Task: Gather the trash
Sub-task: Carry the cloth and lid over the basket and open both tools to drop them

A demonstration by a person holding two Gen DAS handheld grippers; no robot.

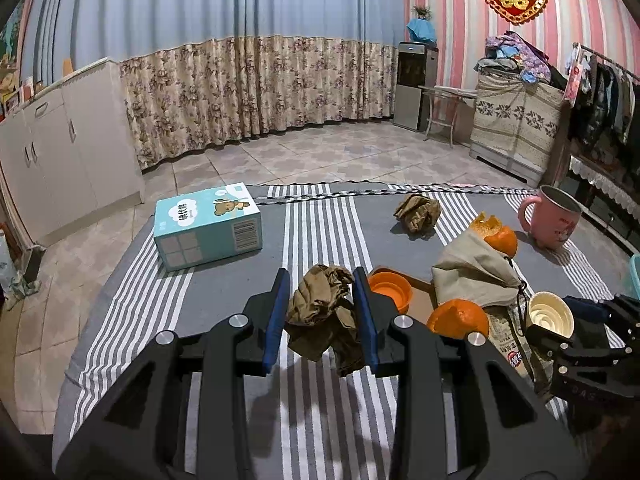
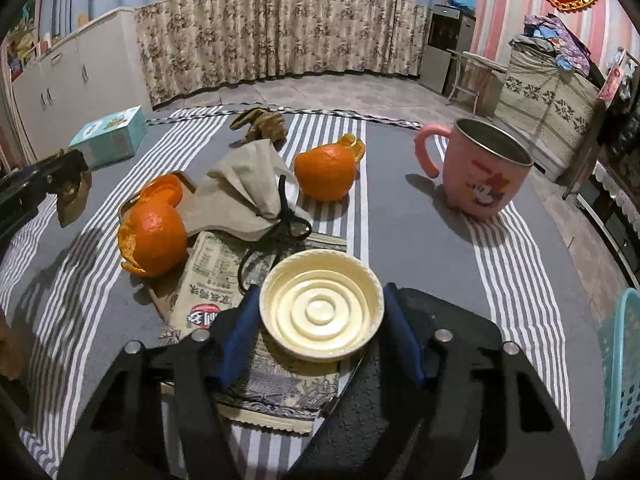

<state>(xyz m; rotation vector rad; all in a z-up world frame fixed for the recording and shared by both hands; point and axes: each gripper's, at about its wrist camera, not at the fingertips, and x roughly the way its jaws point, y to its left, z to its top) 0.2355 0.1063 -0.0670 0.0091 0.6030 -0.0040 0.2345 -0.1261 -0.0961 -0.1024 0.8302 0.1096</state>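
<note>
My left gripper is shut on a crumpled brown paper wad and holds it above the striped cloth. My right gripper is shut on a cream plastic lid, held over a printed wrapper; the lid also shows in the left wrist view. Two orange peels, a grey cloth pouch and a second brown paper wad lie on the table. An orange lid lies beside my left gripper.
A pink Minnie mug stands at the right. A teal tissue box sits at the far left. A teal plastic basket is at the right table edge. The striped tablecloth covers the table.
</note>
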